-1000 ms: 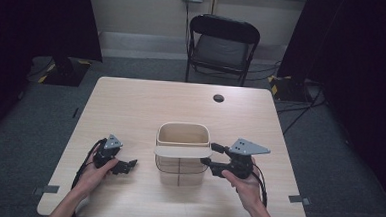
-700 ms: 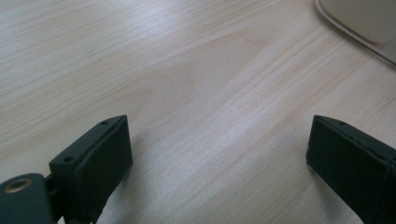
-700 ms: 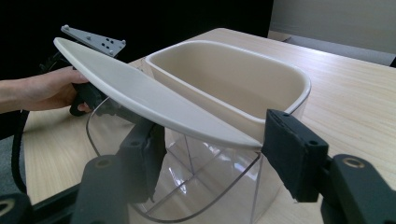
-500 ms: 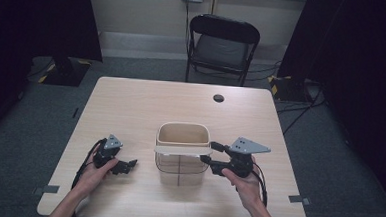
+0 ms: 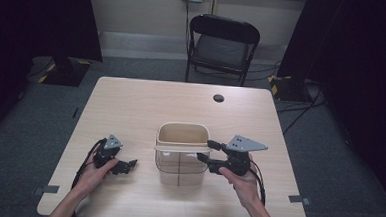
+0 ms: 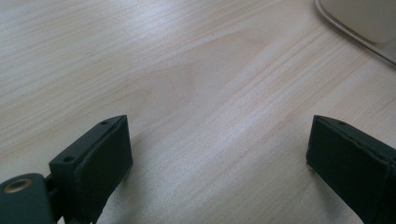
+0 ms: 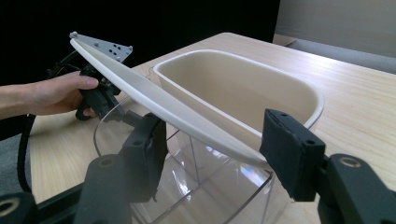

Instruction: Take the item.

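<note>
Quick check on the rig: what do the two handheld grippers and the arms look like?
Both the left gripper and the right gripper are black with two blocky padded jaws. Each carries a grey three-cornered plate with small holes on top and trails a black cable. The forearms are bare, with no sleeves in sight.

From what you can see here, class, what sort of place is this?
Probably a staged recording room or lab: black curtains line both sides, one folding chair faces a wooden table, and cables trail over grey carpet.
</note>
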{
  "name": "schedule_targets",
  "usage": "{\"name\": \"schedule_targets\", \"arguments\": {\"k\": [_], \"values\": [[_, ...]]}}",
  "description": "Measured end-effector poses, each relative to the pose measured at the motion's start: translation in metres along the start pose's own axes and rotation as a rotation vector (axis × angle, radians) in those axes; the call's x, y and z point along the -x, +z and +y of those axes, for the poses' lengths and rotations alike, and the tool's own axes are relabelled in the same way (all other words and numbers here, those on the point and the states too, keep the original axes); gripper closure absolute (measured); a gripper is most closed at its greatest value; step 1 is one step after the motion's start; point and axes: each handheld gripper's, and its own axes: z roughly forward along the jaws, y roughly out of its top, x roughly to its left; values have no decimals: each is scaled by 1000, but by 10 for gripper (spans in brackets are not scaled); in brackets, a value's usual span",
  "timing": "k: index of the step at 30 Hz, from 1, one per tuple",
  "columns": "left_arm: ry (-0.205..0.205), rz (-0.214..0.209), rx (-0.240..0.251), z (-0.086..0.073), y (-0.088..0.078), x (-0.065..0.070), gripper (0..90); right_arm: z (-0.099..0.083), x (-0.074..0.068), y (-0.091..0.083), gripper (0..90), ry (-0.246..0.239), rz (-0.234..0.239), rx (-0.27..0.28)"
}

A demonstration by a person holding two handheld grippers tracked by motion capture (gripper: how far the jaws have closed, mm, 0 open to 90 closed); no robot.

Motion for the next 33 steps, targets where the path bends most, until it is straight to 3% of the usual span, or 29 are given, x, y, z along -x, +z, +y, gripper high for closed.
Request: {"name": "schedule_targets", "arguments": {"k": [33], "values": [[0,0,0,0,0,0,61,6,5,-1,501,4,11,8]]}}
